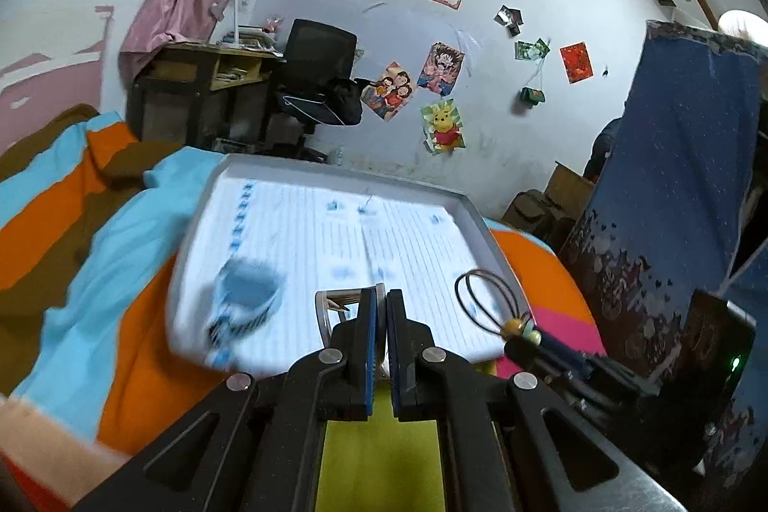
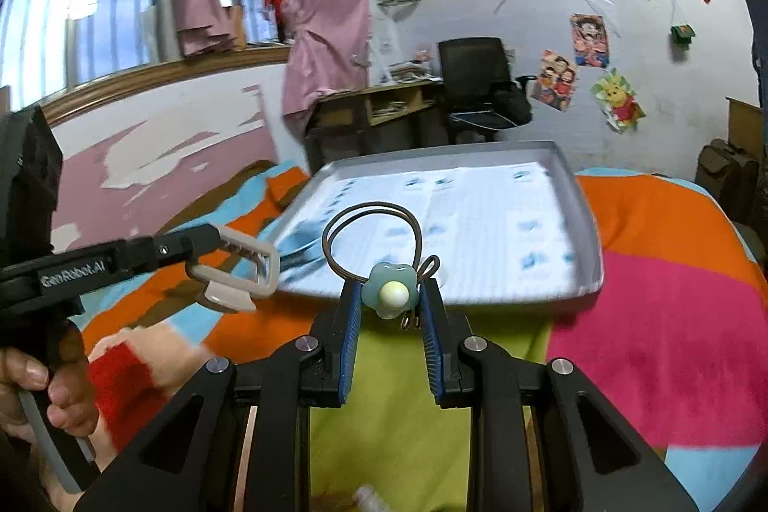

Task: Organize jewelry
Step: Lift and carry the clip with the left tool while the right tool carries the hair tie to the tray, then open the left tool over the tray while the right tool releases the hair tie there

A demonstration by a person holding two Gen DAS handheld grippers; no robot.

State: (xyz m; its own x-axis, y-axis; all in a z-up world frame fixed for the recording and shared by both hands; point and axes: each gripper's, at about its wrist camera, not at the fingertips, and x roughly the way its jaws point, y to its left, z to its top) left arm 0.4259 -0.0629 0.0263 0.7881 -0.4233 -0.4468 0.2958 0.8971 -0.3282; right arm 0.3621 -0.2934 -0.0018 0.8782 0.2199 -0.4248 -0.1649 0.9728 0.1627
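From the left wrist, the left gripper is pressed tight on a beige hair clip, held over the near edge of the grey tray. The right gripper's hair tie hangs over the tray's near right corner.

From the right wrist, the right gripper pinches that hair tie by its blue flower, just short of the tray; the clip sits left of the tray.
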